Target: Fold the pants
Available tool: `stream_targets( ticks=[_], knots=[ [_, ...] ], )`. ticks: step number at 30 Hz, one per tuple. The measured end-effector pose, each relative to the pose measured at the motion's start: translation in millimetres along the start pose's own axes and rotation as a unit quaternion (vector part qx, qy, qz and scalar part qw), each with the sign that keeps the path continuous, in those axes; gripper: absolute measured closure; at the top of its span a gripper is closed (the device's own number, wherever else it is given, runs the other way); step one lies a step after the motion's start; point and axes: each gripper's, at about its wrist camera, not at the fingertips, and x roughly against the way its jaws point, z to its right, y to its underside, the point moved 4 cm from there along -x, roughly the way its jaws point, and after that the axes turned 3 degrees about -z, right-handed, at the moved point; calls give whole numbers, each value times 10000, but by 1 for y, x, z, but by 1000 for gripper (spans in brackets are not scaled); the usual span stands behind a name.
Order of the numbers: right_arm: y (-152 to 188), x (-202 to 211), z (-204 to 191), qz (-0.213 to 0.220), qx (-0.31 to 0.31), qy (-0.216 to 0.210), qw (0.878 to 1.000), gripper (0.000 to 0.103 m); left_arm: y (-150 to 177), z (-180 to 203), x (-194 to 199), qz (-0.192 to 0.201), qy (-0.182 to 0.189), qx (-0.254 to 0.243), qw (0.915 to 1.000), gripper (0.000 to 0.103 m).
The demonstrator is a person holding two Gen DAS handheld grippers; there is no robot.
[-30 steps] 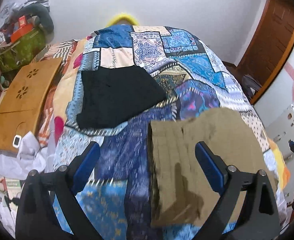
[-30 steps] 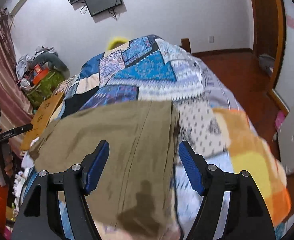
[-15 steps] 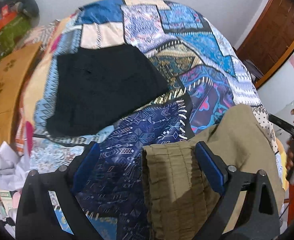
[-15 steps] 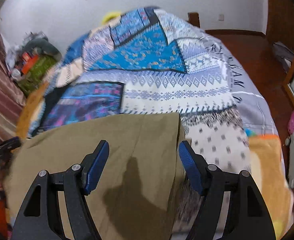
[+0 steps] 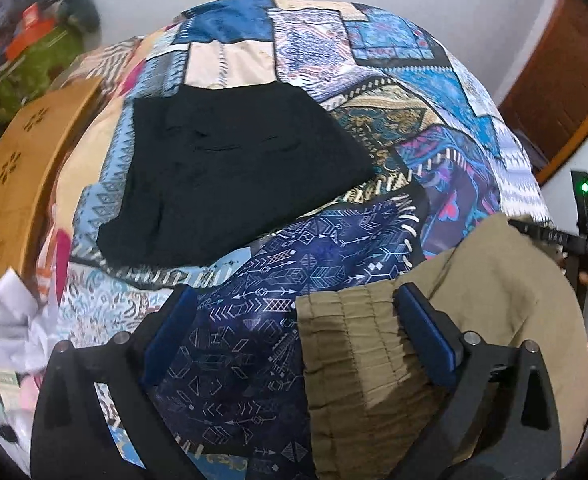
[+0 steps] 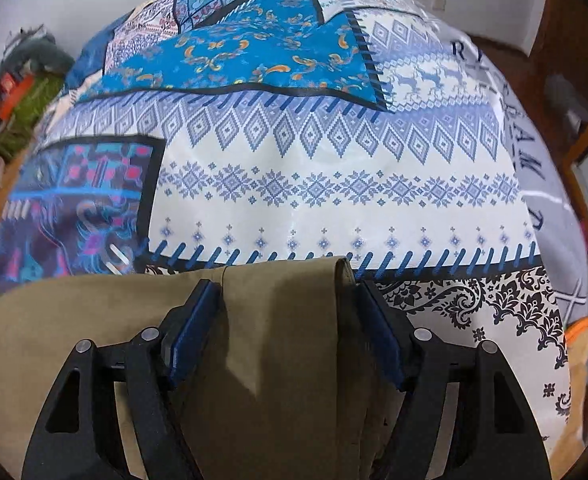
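Olive-green cotton pants (image 5: 474, 320), spread flat on bed under patchwork quilt (image 5: 314, 248) in blues and whites. Gathered elastic waistband (image 5: 354, 344) lying between spread fingers of left gripper (image 5: 294, 324), jaws opening, pads clear of cloth. Hem end of pants between fingers of right gripper (image 6: 285, 320), parted, not pinching. Folded black garment (image 5: 229, 172) beyond pants, well apart.
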Motion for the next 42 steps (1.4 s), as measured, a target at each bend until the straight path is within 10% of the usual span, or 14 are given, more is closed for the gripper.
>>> stream_targets(
  ticks=[12, 17, 26, 31, 42],
  knots=[
    [24, 91, -2, 545, 13, 223, 9983, 37, -4, -11, 42, 189, -528, -157, 9983, 2],
    [23, 143, -59, 927, 471, -429, 9937, 37, -10, -16, 72, 301, 222, 256, 9990, 2],
    [29, 131, -175, 588, 1220, -1334, 9818, 36, -6, 11, 74, 235, 263, -22, 9994, 2],
    [49, 95, -207, 83, 1816, -1096, 9772, 36, 9, 29, 61, 59, 217, -400, 9989, 2],
    [98, 102, -165, -118, 2018, -925, 9750, 30, 49, 61, 52, -53, -627, -1588, 9853, 2]
  ],
)
